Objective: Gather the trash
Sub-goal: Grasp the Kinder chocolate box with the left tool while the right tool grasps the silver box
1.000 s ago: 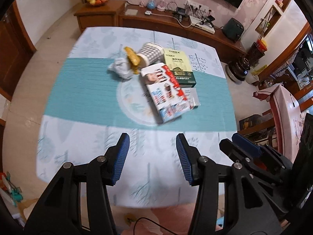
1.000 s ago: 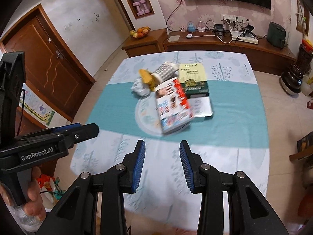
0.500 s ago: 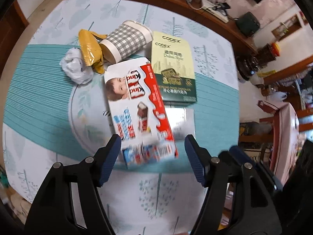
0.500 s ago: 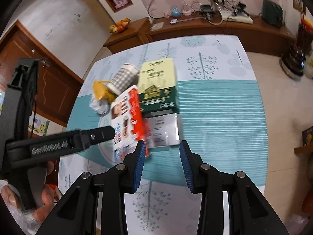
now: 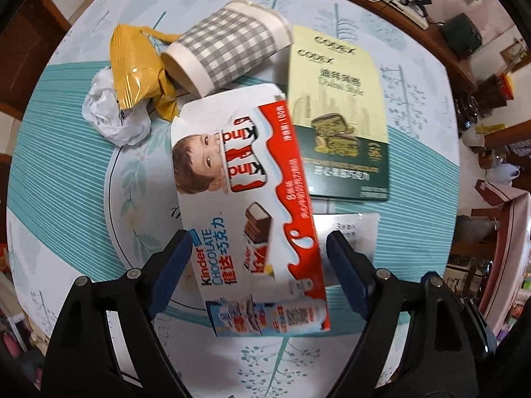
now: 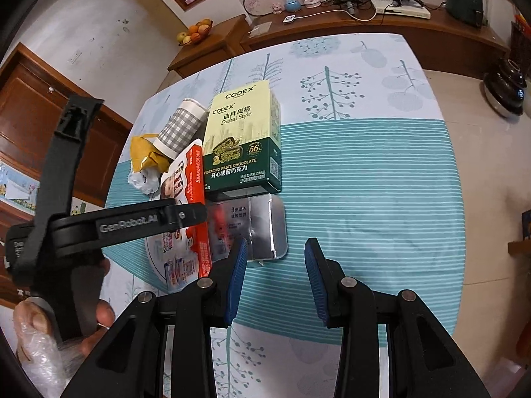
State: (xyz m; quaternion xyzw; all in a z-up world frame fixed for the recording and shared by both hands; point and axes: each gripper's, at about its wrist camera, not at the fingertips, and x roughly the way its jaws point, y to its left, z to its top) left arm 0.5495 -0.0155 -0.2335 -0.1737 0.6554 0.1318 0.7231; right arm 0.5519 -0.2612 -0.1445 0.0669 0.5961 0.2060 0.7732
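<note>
Left gripper (image 5: pixel 259 275), jaws just spread wide, straddles the near end of the red-and-white cardboard chocolate box (image 5: pixel 245 199), untouched; right gripper (image 6: pixel 273 282), jaws parted and empty, hovers beside that box.

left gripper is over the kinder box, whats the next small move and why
Probably lower the left gripper a little and close on the Kinder box. Its jaws have just been opening and now straddle the box's near end, with the pads not yet pressing its sides.

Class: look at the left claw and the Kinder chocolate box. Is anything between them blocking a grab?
Nothing visible. The left claw, whose jaws have just been opening, straddles the Kinder chocolate box, which lies topmost on the pile.
</note>
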